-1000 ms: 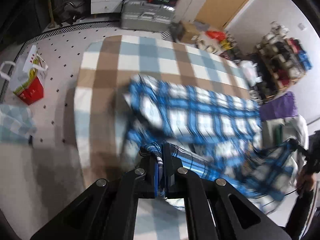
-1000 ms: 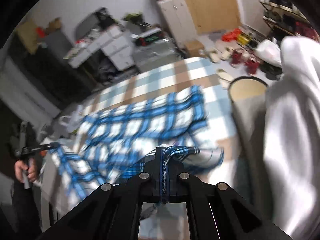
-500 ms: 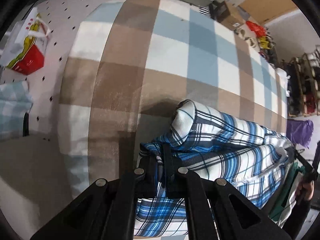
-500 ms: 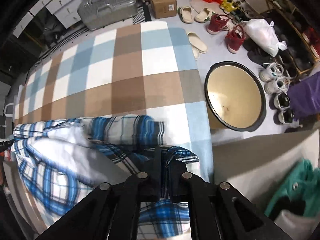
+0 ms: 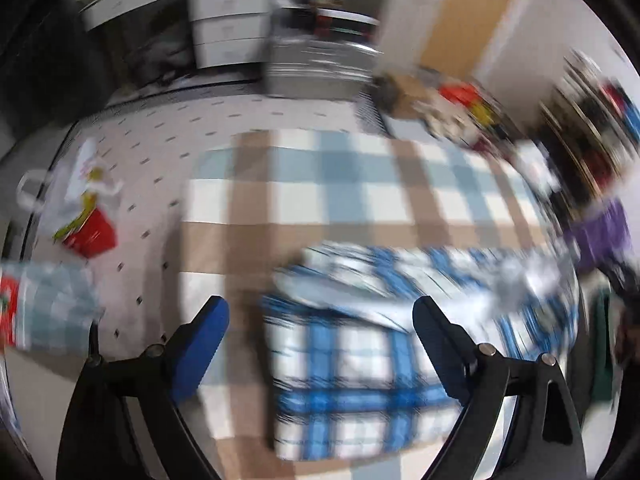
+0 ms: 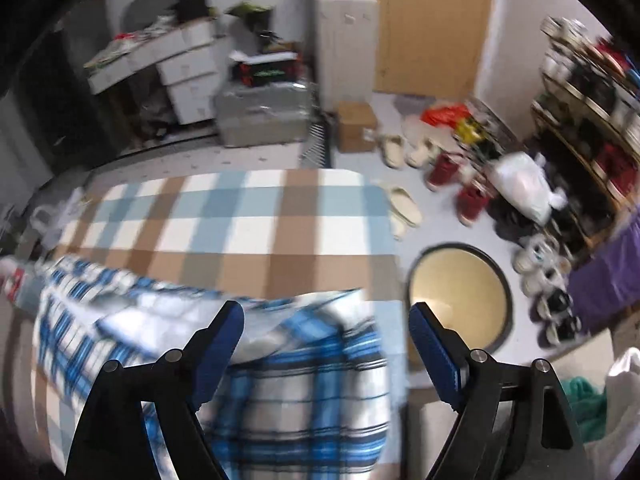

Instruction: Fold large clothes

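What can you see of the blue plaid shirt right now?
The blue plaid shirt is soft woven cloth, checked blue, white and dark. It lies folded over itself in a long bundle along the near edge of the brown, blue and white checked cover. Nothing grips it: the right hand-held gripper and left hand-held gripper are opening, pads clear. Blur hides details.

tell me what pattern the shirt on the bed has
Blue, white and black plaid shirt, clearest in the right wrist view.
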Action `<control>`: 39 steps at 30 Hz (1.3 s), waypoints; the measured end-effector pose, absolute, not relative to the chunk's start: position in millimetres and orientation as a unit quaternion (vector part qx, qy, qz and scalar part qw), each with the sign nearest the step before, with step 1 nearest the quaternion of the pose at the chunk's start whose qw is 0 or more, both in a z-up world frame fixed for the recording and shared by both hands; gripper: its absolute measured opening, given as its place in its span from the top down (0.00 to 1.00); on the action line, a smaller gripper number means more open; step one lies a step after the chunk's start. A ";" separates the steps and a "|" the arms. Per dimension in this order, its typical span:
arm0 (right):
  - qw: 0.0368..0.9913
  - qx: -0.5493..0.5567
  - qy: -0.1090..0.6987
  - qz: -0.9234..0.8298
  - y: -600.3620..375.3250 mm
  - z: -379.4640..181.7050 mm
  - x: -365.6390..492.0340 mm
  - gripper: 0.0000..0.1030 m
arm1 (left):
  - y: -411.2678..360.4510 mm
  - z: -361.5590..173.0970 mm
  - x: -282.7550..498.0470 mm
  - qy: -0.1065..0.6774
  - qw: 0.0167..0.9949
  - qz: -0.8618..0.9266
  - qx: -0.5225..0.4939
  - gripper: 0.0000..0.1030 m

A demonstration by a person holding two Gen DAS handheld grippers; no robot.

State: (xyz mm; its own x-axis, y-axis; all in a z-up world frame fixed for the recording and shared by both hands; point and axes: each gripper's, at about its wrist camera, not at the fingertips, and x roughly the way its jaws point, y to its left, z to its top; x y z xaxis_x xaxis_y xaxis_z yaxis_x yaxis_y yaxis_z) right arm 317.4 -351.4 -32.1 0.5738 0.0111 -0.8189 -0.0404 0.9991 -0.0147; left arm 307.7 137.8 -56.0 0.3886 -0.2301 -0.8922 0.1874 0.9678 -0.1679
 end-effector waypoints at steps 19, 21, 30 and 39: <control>0.828 -0.200 0.505 0.140 -261.8 -135.2 325.8 0.56 | -77.9 -159.6 334.0 0.590 0.746 -0.268 0.151 0.34; 0.830 -0.202 0.501 0.139 -261.8 -134.9 323.5 0.83 | -81.7 -161.8 336.7 0.609 0.733 -0.268 0.141 0.91; 0.873 -0.166 0.446 0.107 -272.2 -109.6 328.5 1.00 | -86.5 -135.8 345.1 0.551 0.783 -0.230 0.176 0.99; 0.896 -0.076 0.437 0.032 -302.7 -101.0 365.9 1.00 | -105.4 -127.7 388.1 0.526 0.815 -0.150 0.191 1.00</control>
